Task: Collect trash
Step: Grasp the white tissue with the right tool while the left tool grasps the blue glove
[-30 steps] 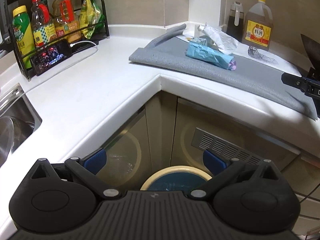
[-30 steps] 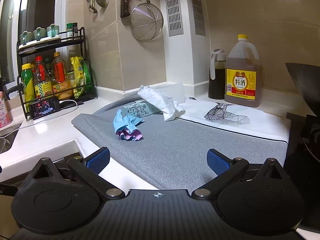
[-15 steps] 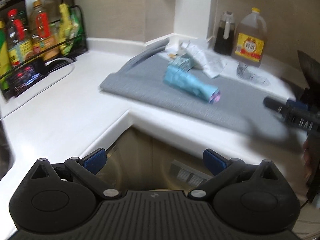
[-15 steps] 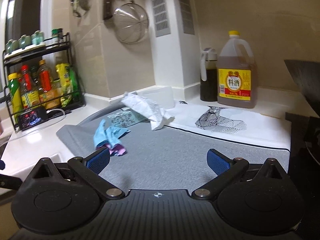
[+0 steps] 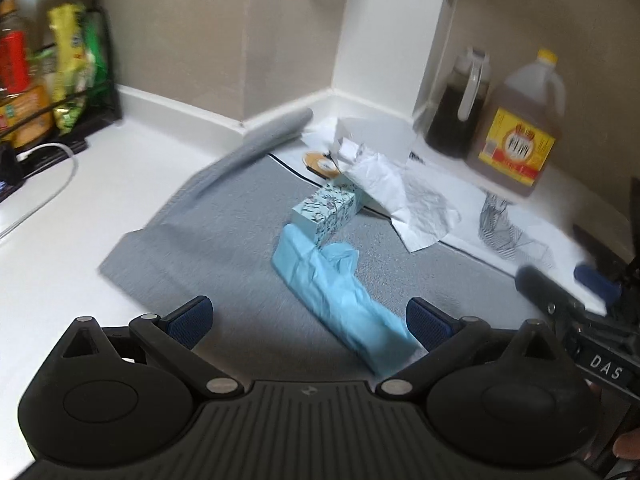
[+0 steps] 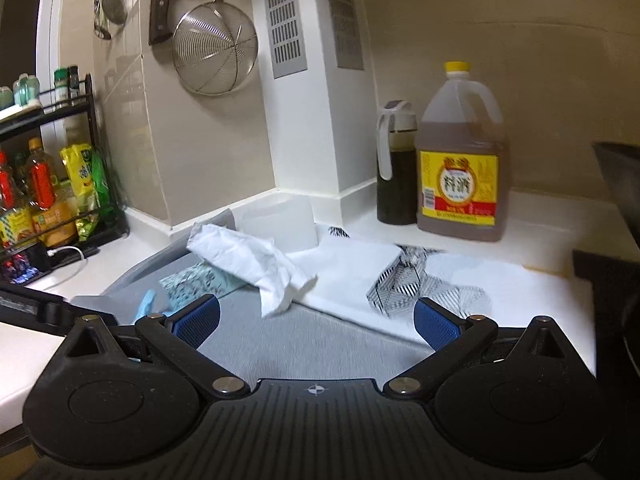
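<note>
A crumpled light-blue wrapper (image 5: 340, 292) lies on the grey mat (image 5: 224, 240), its near end between the blue pads of my open left gripper (image 5: 308, 322). Behind it rests a small patterned teal box (image 5: 326, 210) and a crumpled white paper (image 5: 404, 192). In the right wrist view the white paper (image 6: 248, 258) lies ahead on the mat (image 6: 312, 340), the teal box (image 6: 196, 282) beside it and a sliver of the blue wrapper (image 6: 146, 304) at left. My right gripper (image 6: 316, 322) hangs open above the mat, holding nothing.
A large yellow-labelled jug (image 6: 460, 160) and a dark oil bottle (image 6: 396, 164) stand at the back right. A white cloth (image 6: 440, 276) with a striped print lies beside the mat. A rack of bottles (image 6: 48, 188) is at left, a dark stove edge (image 6: 612, 280) at right.
My left gripper has swung up from the bin under the counter and moved in over the mat to the blue wrapper. The right gripper has moved forward toward the white paper.
</note>
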Tool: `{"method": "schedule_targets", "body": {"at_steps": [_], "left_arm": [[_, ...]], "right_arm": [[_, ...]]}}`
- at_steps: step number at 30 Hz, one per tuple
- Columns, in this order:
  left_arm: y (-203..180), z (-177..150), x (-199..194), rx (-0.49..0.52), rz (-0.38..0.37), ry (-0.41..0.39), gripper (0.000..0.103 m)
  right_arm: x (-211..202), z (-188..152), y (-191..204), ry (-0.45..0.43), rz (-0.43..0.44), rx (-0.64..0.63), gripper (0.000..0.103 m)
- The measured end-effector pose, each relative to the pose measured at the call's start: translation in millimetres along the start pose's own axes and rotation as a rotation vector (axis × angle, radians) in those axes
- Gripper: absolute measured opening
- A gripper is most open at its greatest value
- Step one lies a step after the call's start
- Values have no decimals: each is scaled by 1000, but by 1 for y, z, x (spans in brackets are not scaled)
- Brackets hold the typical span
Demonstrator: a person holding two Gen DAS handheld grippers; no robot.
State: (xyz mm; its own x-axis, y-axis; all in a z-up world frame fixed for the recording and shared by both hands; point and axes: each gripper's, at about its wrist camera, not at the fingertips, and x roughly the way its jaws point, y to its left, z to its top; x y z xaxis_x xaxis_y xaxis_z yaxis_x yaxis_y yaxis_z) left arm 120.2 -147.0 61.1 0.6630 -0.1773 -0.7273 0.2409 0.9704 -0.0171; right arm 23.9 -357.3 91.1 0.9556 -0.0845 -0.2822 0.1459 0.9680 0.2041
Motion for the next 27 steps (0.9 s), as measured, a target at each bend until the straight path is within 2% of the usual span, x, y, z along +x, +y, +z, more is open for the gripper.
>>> {"method": "schedule_targets", "body": {"at_steps": [7, 13, 19, 20, 21, 22, 23, 24, 26, 27], "left_arm": [[0, 12, 52, 30, -18, 106, 103], [-1, 15, 75, 72, -5, 129, 103], [-5, 17, 84, 121, 12, 121, 103], [-5, 15, 82, 123, 10, 106, 101], [-5, 14, 79, 117, -2, 89, 87], [-3, 12, 75, 111, -17, 75, 73], [-2, 12, 72, 109, -33, 68, 59], [-1, 12, 68, 101, -51, 64, 51], [2, 11, 61, 86, -74, 52, 41], [2, 11, 56, 83, -75, 41, 37]], "right_arm": [[70, 15, 7, 78, 8, 7, 103], [122, 17, 26, 139, 28, 3, 103], [153, 16, 40, 166, 29, -22, 102], [155, 15, 42, 167, 34, -33, 94], [154, 15, 43, 168, 46, -41, 69], [152, 15, 43, 166, 55, -46, 52], [150, 15, 43, 172, 49, -51, 27], [147, 14, 42, 173, 31, -57, 17], [137, 13, 38, 165, -14, -58, 9], [131, 12, 34, 161, -26, -47, 8]]}}
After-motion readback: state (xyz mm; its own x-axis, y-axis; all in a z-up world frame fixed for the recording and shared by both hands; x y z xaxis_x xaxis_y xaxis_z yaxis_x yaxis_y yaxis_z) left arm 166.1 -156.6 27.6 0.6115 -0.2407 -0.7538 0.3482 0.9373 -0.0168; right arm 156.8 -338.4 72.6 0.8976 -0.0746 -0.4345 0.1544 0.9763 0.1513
